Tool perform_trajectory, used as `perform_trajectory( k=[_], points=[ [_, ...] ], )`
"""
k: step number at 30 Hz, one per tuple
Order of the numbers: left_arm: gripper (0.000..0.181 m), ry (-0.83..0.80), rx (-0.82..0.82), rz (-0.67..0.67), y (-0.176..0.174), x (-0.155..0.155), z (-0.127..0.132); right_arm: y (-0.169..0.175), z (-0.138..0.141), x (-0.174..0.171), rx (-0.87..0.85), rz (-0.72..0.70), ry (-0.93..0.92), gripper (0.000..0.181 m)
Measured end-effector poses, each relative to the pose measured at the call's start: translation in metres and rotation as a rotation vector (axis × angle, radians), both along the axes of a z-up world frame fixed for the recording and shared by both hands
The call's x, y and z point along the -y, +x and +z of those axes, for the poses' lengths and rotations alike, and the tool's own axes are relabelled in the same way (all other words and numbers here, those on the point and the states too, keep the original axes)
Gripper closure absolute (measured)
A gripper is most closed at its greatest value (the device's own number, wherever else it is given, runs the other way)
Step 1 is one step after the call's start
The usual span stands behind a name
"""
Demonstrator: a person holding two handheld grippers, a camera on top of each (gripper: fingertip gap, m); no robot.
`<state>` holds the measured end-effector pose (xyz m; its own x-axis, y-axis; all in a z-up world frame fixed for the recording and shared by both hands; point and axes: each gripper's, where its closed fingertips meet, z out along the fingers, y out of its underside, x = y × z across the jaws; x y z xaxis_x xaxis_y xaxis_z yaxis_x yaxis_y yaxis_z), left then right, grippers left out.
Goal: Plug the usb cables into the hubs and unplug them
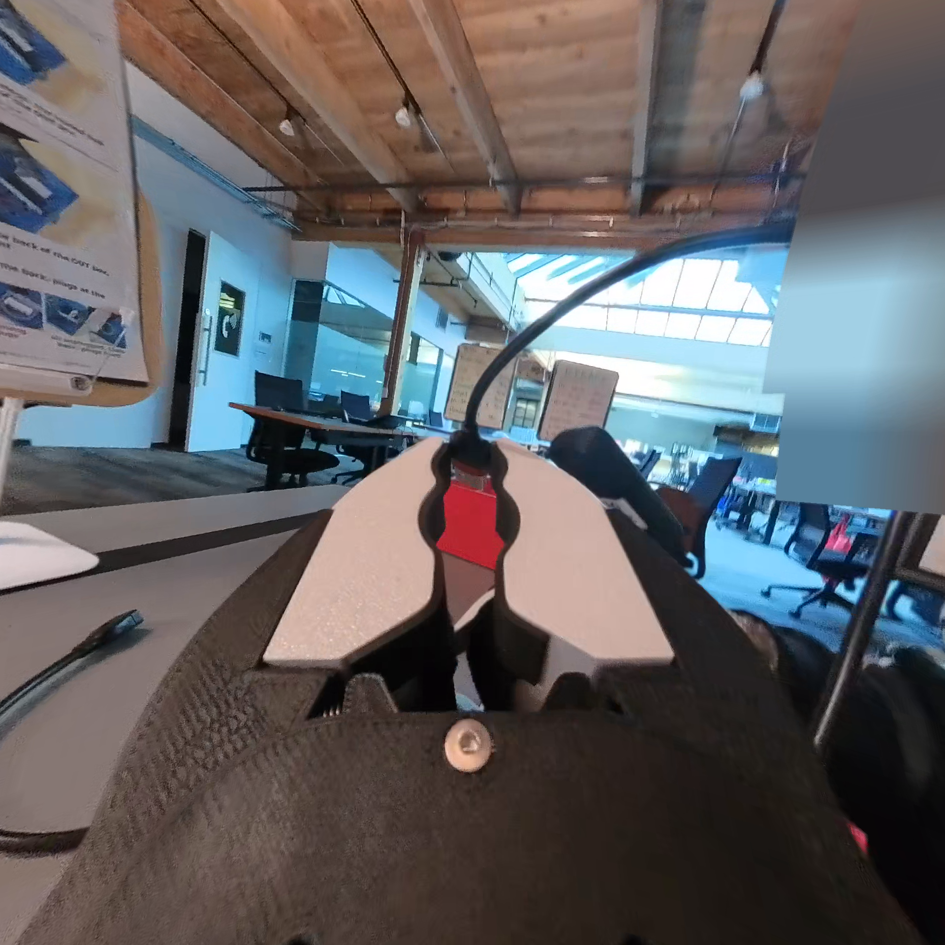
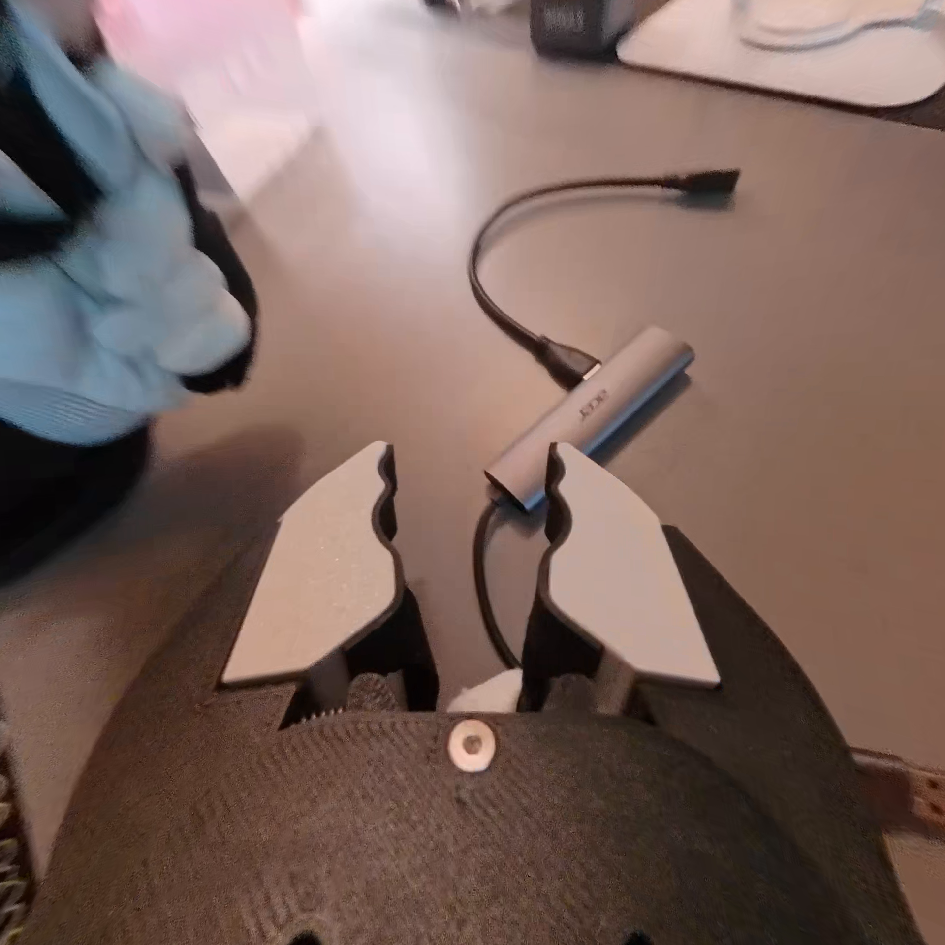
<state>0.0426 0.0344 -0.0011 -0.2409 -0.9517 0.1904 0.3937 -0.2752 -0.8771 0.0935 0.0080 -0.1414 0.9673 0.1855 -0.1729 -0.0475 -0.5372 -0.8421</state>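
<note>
Nearest us, our left gripper [image 1: 469, 452] is clenching the black plug of a thin black usb cable [image 1: 516, 347], raised off the grey desk. Our right gripper [image 2: 470, 460], jaws parted and empty, is hovering beside a slim grey metal hub [image 2: 608, 409] lying on the grey tabletop [image 2: 767, 511] with another black cable [image 2: 491, 286] plugged in.

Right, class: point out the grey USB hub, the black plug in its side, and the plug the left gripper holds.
grey USB hub [image 2: 603, 404], right wrist view, top face.
black plug [image 2: 565, 360], right wrist view, its housing.
held plug [image 1: 468, 447], left wrist view, black body.
</note>
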Motion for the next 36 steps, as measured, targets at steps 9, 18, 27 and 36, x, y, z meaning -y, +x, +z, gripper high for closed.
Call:
perform_trajectory(
  k=[9, 18, 27, 36],
  points=[
    [0.167, -0.120, 0.026, -0.023, -0.003, -0.012, 0.002, 0.022, -0.035, -0.012, 0.218, -0.093, -0.169, 0.112],
    [0.167, -0.099, 0.057, -0.020, -0.008, -0.008, 0.009, 0.022, -0.042, -0.014, 0.241, -0.070, -0.221, 0.138],
    [0.167, -0.082, 0.071, -0.029, -0.011, -0.005, 0.013, 0.029, -0.038, 0.000, 0.424, 0.321, -0.214, 0.142],
    [0.167, -0.089, 0.074, -0.041, -0.011, -0.005, 0.014, 0.037, 0.024, 0.072, 0.271, 0.383, -0.217, 0.146]
  ],
)
